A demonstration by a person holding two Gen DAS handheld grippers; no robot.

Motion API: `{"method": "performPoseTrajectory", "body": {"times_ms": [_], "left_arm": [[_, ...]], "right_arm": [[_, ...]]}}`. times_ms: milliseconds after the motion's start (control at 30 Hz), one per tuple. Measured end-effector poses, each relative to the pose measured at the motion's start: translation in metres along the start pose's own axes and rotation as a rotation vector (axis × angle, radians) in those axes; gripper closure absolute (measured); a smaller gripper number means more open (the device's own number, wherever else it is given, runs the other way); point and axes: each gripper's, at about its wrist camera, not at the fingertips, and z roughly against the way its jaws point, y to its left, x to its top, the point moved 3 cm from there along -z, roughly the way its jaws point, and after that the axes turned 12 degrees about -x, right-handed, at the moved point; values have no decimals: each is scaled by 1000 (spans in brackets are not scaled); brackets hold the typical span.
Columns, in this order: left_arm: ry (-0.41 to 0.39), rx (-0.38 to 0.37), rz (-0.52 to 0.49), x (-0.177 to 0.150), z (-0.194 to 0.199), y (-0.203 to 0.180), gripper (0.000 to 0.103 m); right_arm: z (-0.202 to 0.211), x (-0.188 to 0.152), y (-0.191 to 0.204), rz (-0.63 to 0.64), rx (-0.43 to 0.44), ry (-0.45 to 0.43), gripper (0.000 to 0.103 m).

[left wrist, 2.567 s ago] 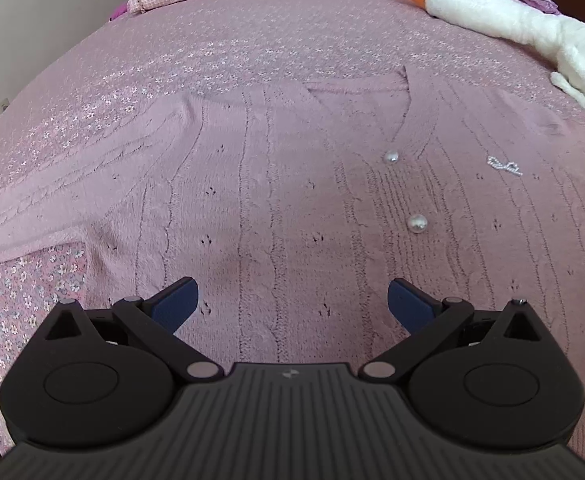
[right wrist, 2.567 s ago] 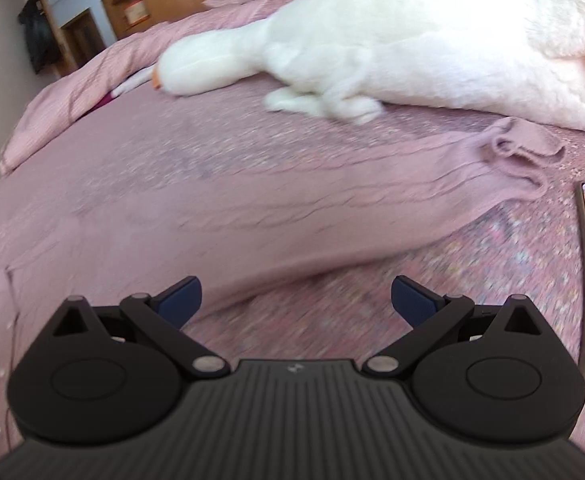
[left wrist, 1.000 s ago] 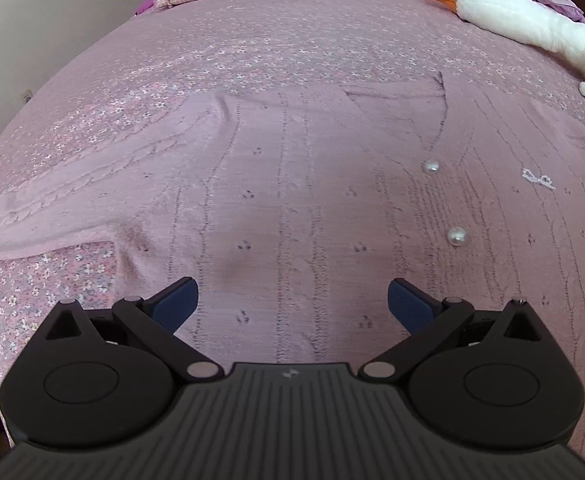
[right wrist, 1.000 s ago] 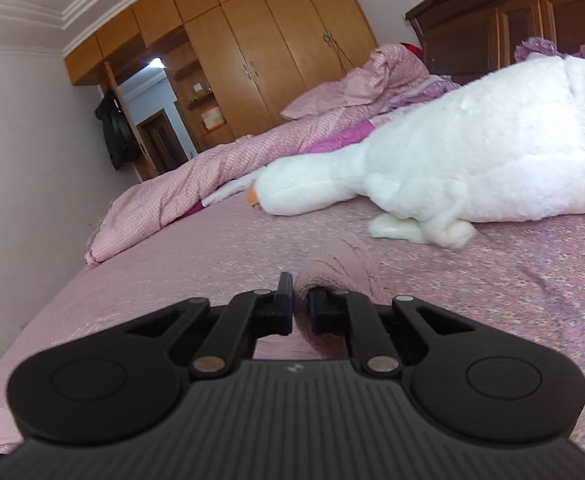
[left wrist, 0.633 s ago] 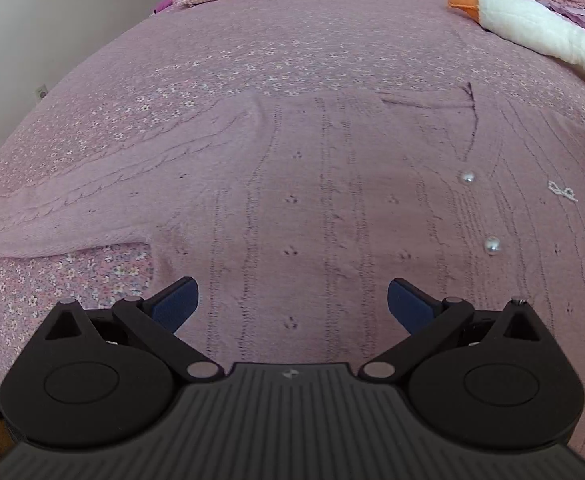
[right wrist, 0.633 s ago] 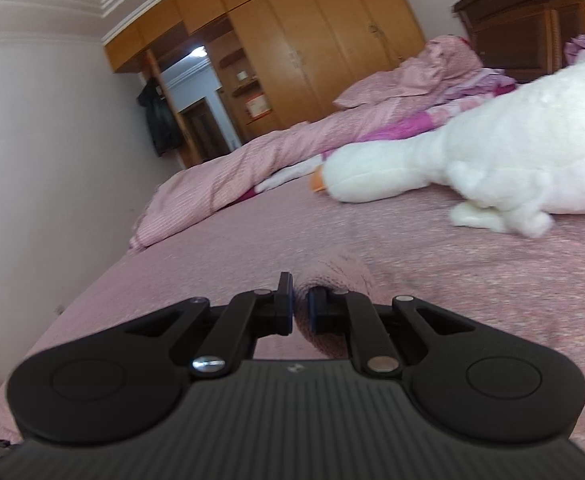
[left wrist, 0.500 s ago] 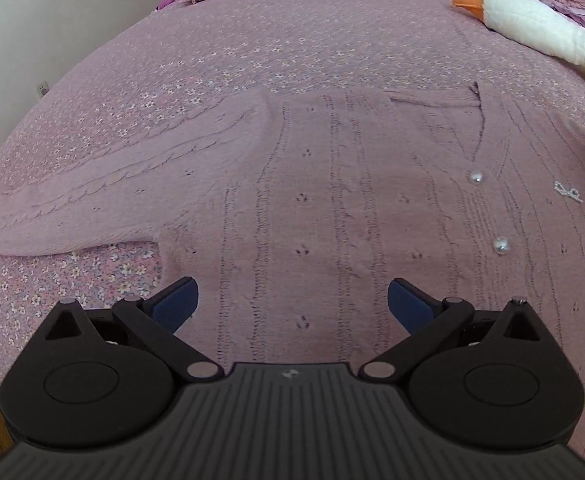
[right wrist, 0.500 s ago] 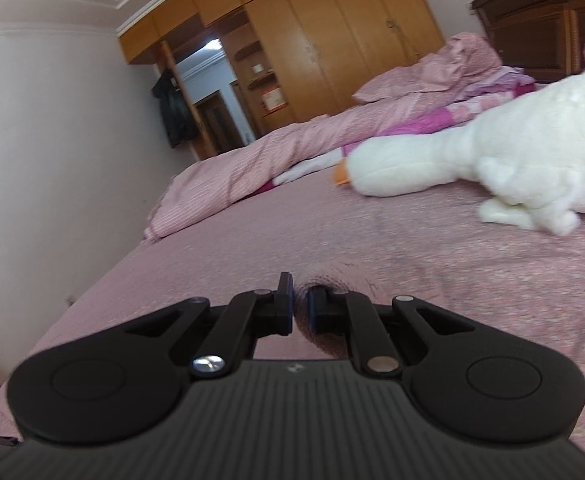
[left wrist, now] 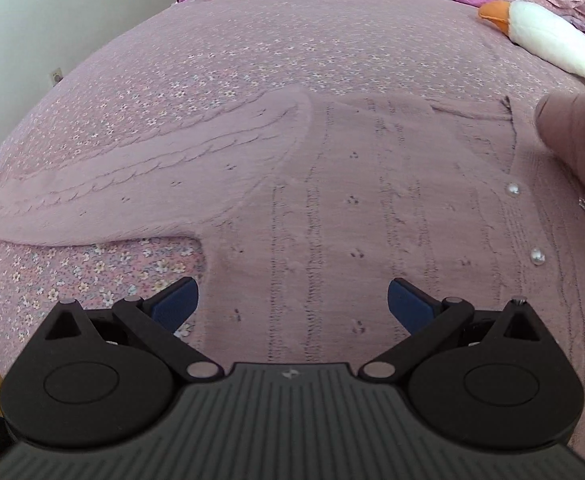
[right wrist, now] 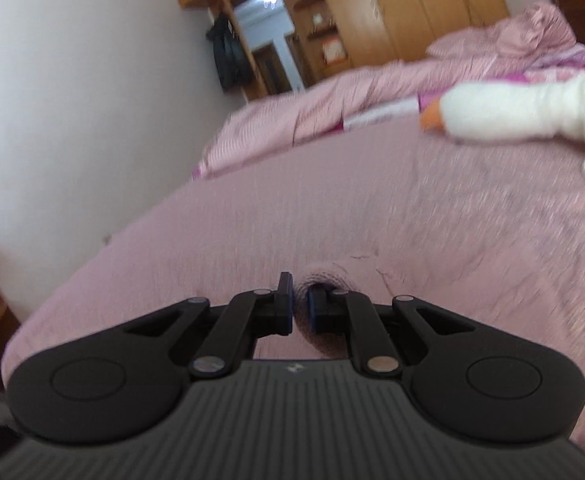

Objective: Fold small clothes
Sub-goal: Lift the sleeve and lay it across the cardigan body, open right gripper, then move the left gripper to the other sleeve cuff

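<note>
Since the earlier frame, the right gripper (right wrist: 300, 308) has carried the sleeve (left wrist: 572, 140) in over the cardigan (left wrist: 332, 208), its jaws clamped on the cuff. One cardigan lies flat on the bed (left wrist: 252, 52), two buttons (left wrist: 513, 189) showing. Left gripper (left wrist: 292, 300) hovers wide open above it. One goose (left wrist: 552, 32) lies beyond.

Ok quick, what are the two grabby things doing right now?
Left hand-held gripper: open, holding nothing, over the pink cardigan.
Right hand-held gripper: closed on the cardigan's sleeve.
</note>
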Motion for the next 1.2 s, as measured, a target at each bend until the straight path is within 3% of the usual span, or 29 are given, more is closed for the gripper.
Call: {"method": "performPoseTrajectory", "body": {"times_ms": [300,367,433,533,900,1200], "left_arm": [[34,11,47,-7,-10,27,0],[41,12,57,-8,-11,31,0],[43,9,59,-9,-11,32,0],[40,4,52,-9,-10,31,0],[9,-63,-14,-5,4,0,0],[-48,-217,-139,5,18,-66,0]], "right_arm": [[-21,-49,24,15,6,190,89],[-19,-54,24,18,4,212,82],[-16,-56,27,21,17,222,68],[-10,-54,27,36,29,224,61],[36,-43,-4,-21,10,184,60],[69,-31,-67,-84,-212,123,59]]}}
